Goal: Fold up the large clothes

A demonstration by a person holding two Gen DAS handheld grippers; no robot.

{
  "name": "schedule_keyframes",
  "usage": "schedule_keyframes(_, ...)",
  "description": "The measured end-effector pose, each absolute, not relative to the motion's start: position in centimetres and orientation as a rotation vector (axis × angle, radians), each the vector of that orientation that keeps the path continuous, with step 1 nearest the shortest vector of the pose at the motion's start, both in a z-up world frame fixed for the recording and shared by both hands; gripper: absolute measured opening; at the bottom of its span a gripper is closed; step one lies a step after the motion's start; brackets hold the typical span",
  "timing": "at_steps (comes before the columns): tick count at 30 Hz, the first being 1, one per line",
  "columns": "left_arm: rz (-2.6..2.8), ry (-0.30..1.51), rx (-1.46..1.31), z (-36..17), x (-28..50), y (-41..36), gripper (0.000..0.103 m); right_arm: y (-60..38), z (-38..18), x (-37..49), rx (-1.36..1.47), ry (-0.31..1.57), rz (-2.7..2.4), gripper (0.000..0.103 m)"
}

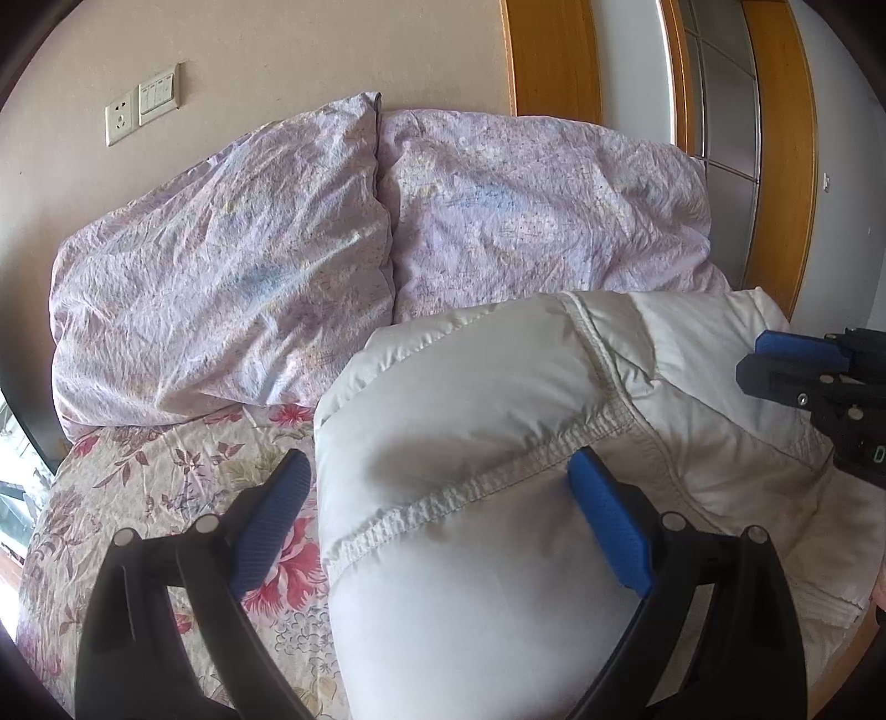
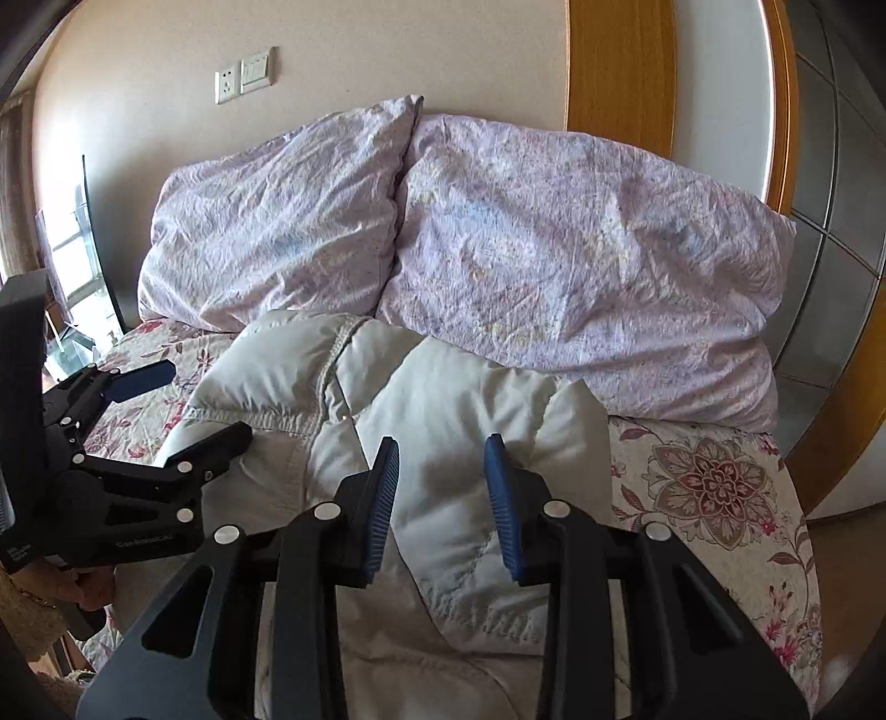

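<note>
The bed [image 1: 166,498], under a floral sheet, fills both views, its far end against a beige wall [image 1: 277,50]. Two lilac pillows [image 2: 277,232] lean side by side on that wall. To the right stand a wooden frame [image 2: 620,72] and a grey tiled panel [image 1: 725,111]; a socket [image 1: 119,117] and a switch [image 1: 159,94] sit on the wall above the left pillow.

The white padded jacket [image 1: 470,443] lies bunched on the bed in front of the pillows, its far edge touching the right one. Its long axis runs from the near edge of the bed away toward the pillows. A gathered elastic seam [image 1: 498,476] crosses it at a slant, and a second seam climbs toward the pillows.

The left tongs [image 1: 437,476] stand wide open. One blue pad is over the sheet, the other over the jacket, with the jacket's left edge between them; neither pad presses on it.

The right tongs [image 2: 441,459] are part open above the jacket's right side, pads apart with cloth beneath the gap, gripping nothing. A hand [image 2: 83,587] shows at the left tongs' handle in the right view.
</note>
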State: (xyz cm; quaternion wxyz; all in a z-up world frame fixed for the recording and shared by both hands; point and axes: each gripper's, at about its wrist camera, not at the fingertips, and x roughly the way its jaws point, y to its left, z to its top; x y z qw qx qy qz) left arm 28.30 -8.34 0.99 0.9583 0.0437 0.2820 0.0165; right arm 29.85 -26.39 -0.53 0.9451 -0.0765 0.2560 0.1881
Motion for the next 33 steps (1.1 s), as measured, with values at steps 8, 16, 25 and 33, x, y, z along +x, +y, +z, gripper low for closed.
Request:
schedule_keyframes(8,0.01,0.604,0.071,0.3,30.0,-8.6,0.095,-28.0,-3.7,33.0,-0.075,0.577,0.368,0.033)
schedule_keyframes(16,-0.007,0.648,0.019,-1.2,31.9,-8.4,0.098,-29.1,-6.4,35.5,0.041,0.608,0.43,0.033)
schedule_keyframes(25,0.029,0.655,0.04,-2.6,33.2,-9.2,0.101,-29.3,-8.4,37.0,0.078,0.62,0.446,0.033)
schedule_keyframes(33,0.045,0.663,0.041,-3.5,33.8,-9.3,0.101,-29.0,-9.5,37.5,0.082,0.629,0.435,0.033)
